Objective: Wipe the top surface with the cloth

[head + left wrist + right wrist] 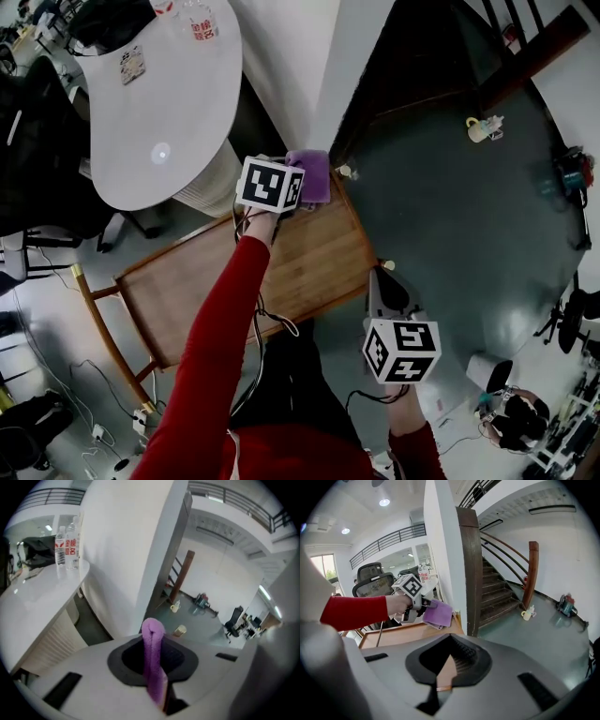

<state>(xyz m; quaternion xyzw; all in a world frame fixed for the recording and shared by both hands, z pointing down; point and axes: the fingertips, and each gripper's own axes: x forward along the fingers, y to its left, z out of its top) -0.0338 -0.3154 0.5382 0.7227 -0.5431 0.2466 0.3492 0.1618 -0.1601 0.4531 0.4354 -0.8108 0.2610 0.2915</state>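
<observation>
The wooden top (319,258) is met only at its far corner by the purple cloth (317,173), clenched in the left gripper (298,197); a slack fold may snag the edge; the right gripper (381,279) is held parted, empty.

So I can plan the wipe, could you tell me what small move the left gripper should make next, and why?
Probably lower the left gripper until the purple cloth lies flat on the wooden table: clamped in the jaws, the cloth hangs at the far corner, seemingly not pressed down.
</observation>
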